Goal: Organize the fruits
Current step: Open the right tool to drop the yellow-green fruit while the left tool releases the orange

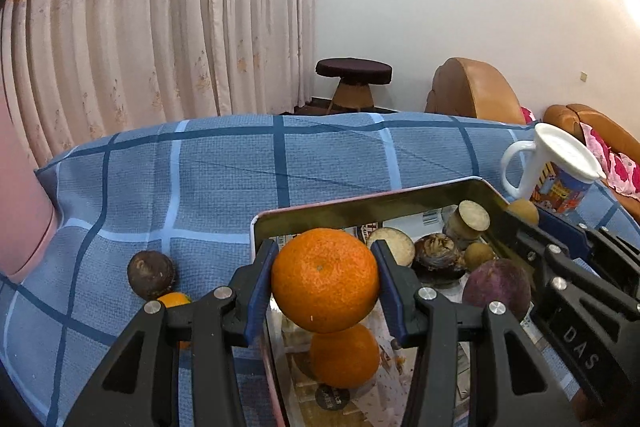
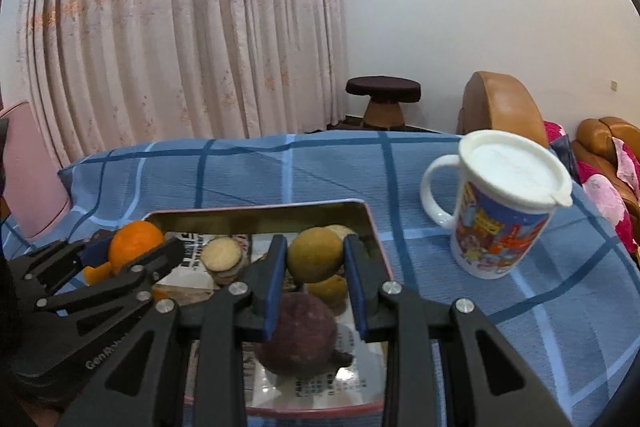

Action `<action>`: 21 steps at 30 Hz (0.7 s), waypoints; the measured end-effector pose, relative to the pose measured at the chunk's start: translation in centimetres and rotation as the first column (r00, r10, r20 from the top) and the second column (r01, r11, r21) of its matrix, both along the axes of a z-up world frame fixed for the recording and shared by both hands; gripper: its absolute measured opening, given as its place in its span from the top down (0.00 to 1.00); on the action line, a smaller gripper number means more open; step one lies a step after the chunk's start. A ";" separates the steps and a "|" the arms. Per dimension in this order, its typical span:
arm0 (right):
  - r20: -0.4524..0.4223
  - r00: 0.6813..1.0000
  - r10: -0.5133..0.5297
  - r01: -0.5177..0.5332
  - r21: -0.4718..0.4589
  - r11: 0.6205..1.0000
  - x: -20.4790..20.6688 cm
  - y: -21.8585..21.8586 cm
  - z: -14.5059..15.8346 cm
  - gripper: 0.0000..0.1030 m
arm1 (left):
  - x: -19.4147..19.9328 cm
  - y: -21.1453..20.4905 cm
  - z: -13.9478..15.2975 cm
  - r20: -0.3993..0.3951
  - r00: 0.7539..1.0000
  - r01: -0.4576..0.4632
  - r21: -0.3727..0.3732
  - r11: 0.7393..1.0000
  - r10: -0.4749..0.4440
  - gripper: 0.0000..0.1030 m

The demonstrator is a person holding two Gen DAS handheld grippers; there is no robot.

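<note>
My left gripper (image 1: pixel 324 259) is shut on an orange (image 1: pixel 325 287), held just above the left end of a metal tin tray (image 1: pixel 360 205). The orange's reflection shows in the shiny tray bottom below it. My right gripper (image 2: pixel 316 247) is shut on a small tan-yellow round fruit (image 2: pixel 314 261) over the tray's right part, above a purple passion fruit (image 2: pixel 300 331). In the tray lie a dark husked fruit (image 1: pixel 438 253), a small tan fruit (image 1: pixel 478 253) and pale cut pieces (image 1: pixel 394 243). On the cloth left of the tray sit a dark brown fruit (image 1: pixel 151 275) and a small orange one (image 1: pixel 174 301).
A white lidded mug (image 2: pixel 500 211) with a colourful print stands right of the tray on the blue checked cloth (image 2: pixel 320 171). A pink object (image 1: pixel 20 211) is at the table's left edge. Behind are curtains, a stool and brown sofas.
</note>
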State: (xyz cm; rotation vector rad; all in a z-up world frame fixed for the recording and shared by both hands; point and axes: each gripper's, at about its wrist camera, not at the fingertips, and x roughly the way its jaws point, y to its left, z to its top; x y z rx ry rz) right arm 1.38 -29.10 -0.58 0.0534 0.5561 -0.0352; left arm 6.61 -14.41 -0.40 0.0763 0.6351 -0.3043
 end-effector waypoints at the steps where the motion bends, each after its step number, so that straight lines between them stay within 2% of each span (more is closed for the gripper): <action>1: -0.006 1.000 0.004 -0.004 0.001 1.000 0.1 0.1 -0.1 0.69 | 0.0 -0.1 -0.1 -0.002 1.000 0.001 0.004 1.000 -0.001 0.52; 7: -0.048 0.998 0.047 -0.046 0.030 0.999 0.8 0.4 -0.5 0.69 | 0.3 -0.3 -0.3 -0.016 1.000 -0.004 0.011 1.000 0.004 0.52; 17: -0.057 0.996 0.073 -0.071 0.038 0.997 1.0 0.8 -0.6 0.67 | 0.6 -0.6 -0.6 -0.031 1.000 -0.002 0.018 1.000 0.002 0.52; 19: -0.051 0.996 0.068 -0.066 0.043 0.997 0.9 0.7 -0.6 0.65 | 0.6 -0.5 -0.6 -0.035 0.999 -0.004 0.017 1.000 0.004 0.52; 21: -0.039 0.998 0.058 -0.056 0.057 0.997 0.7 0.4 -0.5 0.59 | 0.6 -0.4 -0.6 -0.037 0.999 -0.001 0.007 1.000 0.001 0.51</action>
